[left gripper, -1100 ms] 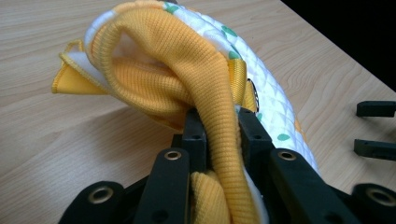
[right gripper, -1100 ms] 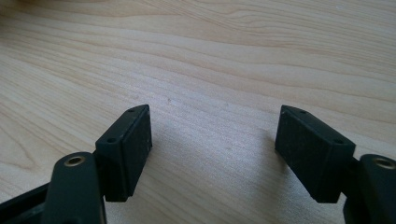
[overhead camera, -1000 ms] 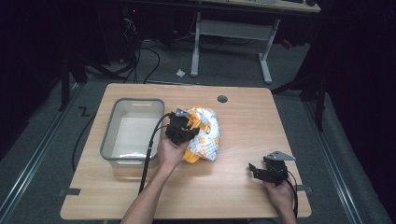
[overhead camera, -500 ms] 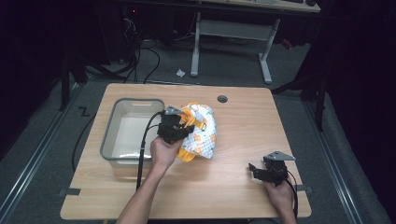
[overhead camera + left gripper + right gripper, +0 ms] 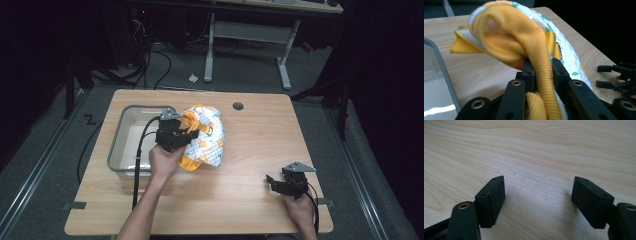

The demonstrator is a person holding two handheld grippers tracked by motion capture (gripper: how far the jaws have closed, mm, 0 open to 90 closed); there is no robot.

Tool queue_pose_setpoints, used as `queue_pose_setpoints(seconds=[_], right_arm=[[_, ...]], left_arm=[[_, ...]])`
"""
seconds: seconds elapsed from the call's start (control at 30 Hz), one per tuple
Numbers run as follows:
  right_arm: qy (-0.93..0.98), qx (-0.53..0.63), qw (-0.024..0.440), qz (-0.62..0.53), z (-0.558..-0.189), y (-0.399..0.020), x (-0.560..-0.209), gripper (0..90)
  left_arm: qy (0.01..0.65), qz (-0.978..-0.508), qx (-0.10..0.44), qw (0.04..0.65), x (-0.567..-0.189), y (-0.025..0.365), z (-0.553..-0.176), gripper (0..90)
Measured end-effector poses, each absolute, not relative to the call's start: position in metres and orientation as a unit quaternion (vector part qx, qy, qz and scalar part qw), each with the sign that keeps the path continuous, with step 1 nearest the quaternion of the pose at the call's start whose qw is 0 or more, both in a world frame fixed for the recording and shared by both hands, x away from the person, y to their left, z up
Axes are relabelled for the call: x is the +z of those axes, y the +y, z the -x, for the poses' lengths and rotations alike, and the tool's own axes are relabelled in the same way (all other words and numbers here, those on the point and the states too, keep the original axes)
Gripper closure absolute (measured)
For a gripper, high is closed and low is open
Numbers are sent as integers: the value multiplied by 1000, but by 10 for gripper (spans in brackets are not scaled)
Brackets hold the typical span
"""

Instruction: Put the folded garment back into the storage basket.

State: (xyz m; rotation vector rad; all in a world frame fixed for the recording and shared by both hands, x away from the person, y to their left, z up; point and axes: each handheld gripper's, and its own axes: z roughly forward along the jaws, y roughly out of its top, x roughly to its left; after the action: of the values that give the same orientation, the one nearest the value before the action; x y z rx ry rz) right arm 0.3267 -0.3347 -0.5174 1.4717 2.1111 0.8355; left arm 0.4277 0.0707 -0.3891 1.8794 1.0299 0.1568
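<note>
A bunched garment point(image 5: 202, 137) of yellow knit and white quilted cloth with orange and green print is lifted over the middle of the wooden table point(image 5: 260, 145). My left gripper point(image 5: 181, 135) is shut on its yellow ribbed part point(image 5: 541, 72), right beside the clear plastic bin point(image 5: 118, 146). In the left gripper view the cloth point(image 5: 511, 37) drapes over both jaws and hides their tips. My right gripper point(image 5: 276, 184) rests low at the table's front right, open, with bare wood between its pads point(image 5: 496, 197).
The clear bin's rim point(image 5: 441, 72) runs along the left of the left gripper view. A round cable hole point(image 5: 238, 106) sits near the table's far edge. Cables, a white desk frame point(image 5: 247, 35) and a dark floor lie beyond the table.
My left gripper has carried the garment leftward and a little farther back, closer to the bin. The right gripper has stayed where it was.
</note>
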Motion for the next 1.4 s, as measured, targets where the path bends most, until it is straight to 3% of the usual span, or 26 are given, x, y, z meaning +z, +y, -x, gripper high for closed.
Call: queue_pose_setpoints(seconds=[1.4], right_arm=[[762,301,216,-531,-327,-335,-517,273]], left_arm=[[453,-736,105,492,-361,145,-421,763]])
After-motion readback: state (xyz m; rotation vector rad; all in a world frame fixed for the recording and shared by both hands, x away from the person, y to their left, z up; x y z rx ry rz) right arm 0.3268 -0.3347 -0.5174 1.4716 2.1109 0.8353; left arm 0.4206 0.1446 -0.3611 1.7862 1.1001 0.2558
